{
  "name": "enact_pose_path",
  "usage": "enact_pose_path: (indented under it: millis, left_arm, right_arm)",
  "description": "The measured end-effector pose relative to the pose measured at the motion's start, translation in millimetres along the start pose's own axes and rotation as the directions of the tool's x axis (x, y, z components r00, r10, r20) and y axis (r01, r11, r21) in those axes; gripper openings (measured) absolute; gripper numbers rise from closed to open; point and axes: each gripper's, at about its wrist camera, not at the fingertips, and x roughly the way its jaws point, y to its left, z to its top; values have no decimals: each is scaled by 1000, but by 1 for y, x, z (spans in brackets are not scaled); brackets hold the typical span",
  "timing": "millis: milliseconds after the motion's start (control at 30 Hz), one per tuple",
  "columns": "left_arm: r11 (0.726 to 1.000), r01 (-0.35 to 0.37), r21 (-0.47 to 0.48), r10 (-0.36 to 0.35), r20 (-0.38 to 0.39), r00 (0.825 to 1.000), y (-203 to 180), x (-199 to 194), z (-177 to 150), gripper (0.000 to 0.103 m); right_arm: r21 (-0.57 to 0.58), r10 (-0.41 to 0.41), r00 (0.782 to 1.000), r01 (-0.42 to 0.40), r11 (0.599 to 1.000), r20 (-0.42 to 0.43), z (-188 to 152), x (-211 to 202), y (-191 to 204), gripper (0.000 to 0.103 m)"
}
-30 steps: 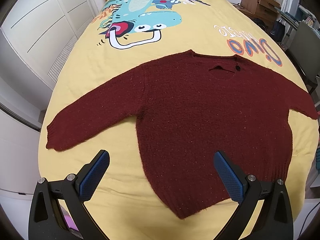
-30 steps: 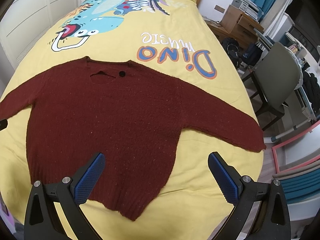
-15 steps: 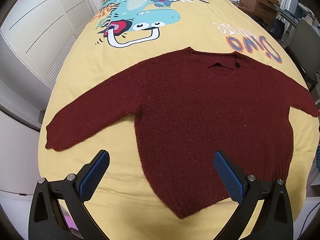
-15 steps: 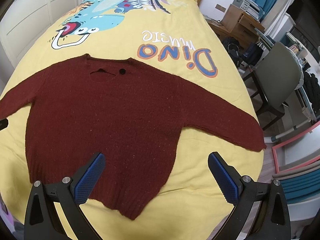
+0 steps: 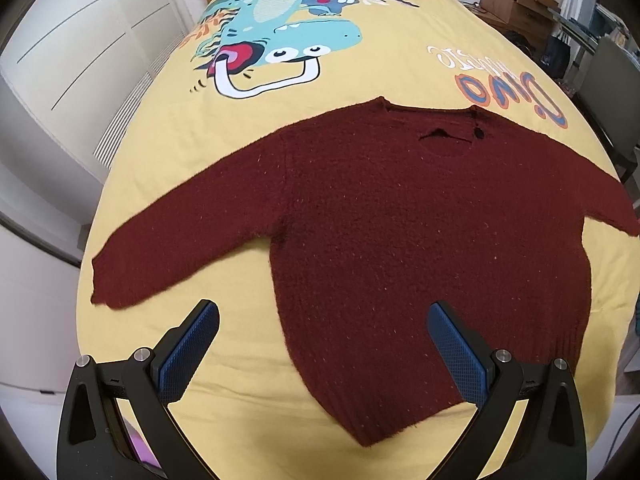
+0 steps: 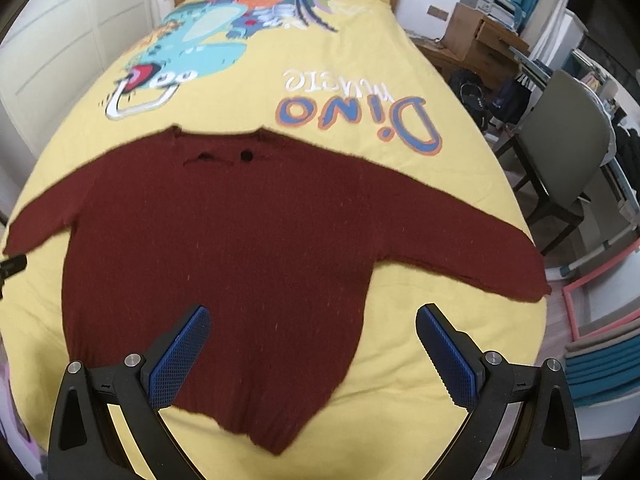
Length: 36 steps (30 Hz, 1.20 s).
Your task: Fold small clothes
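Observation:
A small dark red knitted sweater [image 5: 400, 232] lies flat on the yellow bedspread [image 5: 360, 80], both sleeves spread out, collar at the far side. It also shows in the right wrist view [image 6: 240, 240]. My left gripper [image 5: 322, 344] is open and empty, above the sweater's lower left hem, with the left sleeve cuff [image 5: 116, 280] beyond its left finger. My right gripper [image 6: 312, 346] is open and empty, above the lower right hem, with the right sleeve cuff [image 6: 516, 280] to its right.
The bed carries a dinosaur print [image 5: 280, 40] and "Dino" lettering [image 6: 360, 112]. White wardrobe doors [image 5: 80, 60] stand to the left. A grey chair [image 6: 568, 152], a wooden desk [image 6: 480, 44] and bags stand to the right. The bed's near edge is just below the hem.
Both grippers have moved forward and lower toward the sweater, so it looks larger. The right wrist view is slightly blurred from motion. The sweater has not moved and the jaws stay open.

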Motion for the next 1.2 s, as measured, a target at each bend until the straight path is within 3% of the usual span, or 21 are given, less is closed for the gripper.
enact_pose_path:
  millis: [233, 400, 500, 633, 867, 1033, 1100, 1167, 1200]
  left_arm:
    - [998, -37, 48, 36, 14, 999, -4, 15, 12, 102]
    - [999, -25, 47, 26, -12, 1000, -6, 35, 19, 102]
    - [999, -3, 36, 4, -31, 1000, -7, 46, 22, 102]
    - [999, -12, 46, 15, -62, 998, -10, 61, 26, 102]
    - [1000, 10, 8, -9, -94, 996, -6, 79, 33, 102]
    - [1000, -17, -8, 16, -122, 992, 1, 87, 32, 102]
    - [1000, -23, -11, 21, -128, 992, 2, 89, 31, 102]
    - [1000, -27, -13, 25, -133, 991, 4, 90, 29, 102]
    - [1000, -29, -13, 27, -133, 991, 5, 90, 29, 102]
  right_arm:
    - [182, 27, 996, -41, 982, 80, 14, 22, -69, 102]
    - [319, 15, 998, -33, 947, 58, 15, 57, -133, 102]
    - [412, -8, 999, -8, 911, 36, 11, 82, -178, 102]
    - [502, -88, 991, 129, 855, -104, -5, 128, -239, 102]
    - [659, -44, 970, 194, 726, -238, -41, 193, -315, 100]
    - [760, -6, 975, 178, 625, -223, -51, 213, -352, 98]
    - [779, 7, 977, 165, 604, -213, -50, 218, -358, 96]
    - [802, 0, 981, 159, 576, -195, -49, 220, -367, 87]
    - [808, -3, 981, 164, 566, -196, -48, 220, -371, 77]
